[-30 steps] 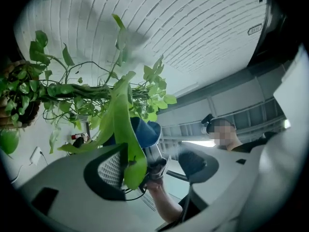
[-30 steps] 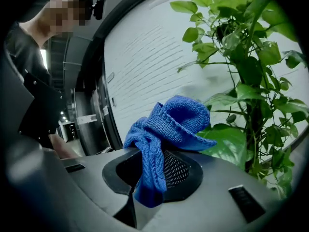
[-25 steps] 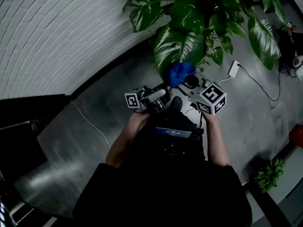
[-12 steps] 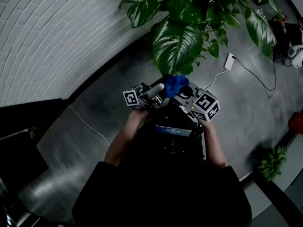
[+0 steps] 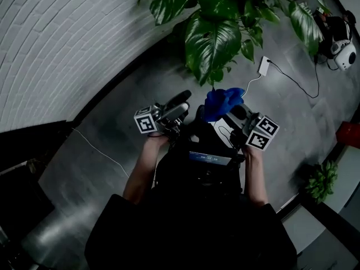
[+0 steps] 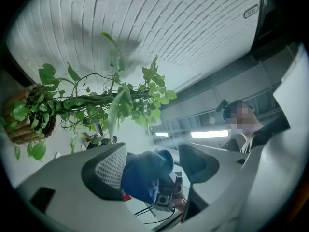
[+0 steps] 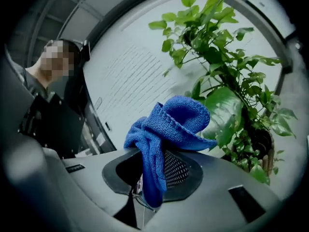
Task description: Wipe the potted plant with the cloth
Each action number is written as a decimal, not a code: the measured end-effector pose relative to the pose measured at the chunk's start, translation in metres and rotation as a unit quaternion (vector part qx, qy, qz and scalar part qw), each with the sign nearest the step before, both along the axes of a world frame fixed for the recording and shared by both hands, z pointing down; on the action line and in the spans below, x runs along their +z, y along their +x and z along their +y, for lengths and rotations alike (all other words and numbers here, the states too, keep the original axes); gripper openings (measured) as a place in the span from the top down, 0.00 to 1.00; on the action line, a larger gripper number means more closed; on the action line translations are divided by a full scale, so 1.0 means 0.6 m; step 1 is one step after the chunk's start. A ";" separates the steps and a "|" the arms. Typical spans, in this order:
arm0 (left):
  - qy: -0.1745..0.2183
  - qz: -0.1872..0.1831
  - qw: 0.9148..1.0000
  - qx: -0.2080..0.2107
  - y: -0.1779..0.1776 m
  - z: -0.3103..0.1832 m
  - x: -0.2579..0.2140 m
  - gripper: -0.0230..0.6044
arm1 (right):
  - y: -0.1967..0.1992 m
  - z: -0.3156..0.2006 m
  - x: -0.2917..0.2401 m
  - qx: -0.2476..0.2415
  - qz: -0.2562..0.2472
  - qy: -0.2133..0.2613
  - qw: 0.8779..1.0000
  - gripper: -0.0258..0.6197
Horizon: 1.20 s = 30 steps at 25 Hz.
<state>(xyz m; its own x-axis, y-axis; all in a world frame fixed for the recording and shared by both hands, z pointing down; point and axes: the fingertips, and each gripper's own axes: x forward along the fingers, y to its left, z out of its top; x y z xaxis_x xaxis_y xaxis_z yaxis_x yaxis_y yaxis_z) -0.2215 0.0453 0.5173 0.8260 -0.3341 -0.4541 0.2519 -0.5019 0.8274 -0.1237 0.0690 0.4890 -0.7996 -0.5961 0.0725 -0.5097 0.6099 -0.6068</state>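
Cloth (image 5: 223, 101) before plant (image 5: 214, 35) (wall (image 5: 67, 44) at left)

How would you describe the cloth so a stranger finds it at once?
Start at the white brick wall and the big-leaved potted plant beside it. Just below it in the head view, the right gripper is shut on the cloth. Bunched and bright blue, it stands out from the green and grey around it.

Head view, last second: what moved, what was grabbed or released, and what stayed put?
The right gripper, shut on the blue cloth, drew back a little from the big leaf and rolled; the left gripper slid left, so the two stand farther apart. Nothing was grabbed or released. The cloth stayed gripped, the left jaws open and empty.
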 end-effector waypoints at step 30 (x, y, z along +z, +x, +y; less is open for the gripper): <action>0.140 0.010 0.982 -0.125 0.045 0.125 -0.358 0.53 | 0.139 0.068 -0.251 0.011 -0.262 0.126 0.957 0.79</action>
<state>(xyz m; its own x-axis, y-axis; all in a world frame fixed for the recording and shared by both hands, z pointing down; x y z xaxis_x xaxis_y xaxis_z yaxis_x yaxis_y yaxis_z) -0.1948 0.1201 0.3023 0.7239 -0.3847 -0.5728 0.1070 -0.7575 0.6440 -0.0404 0.1097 0.3382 -0.6738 -0.5589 -0.4834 -0.1895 0.7630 -0.6180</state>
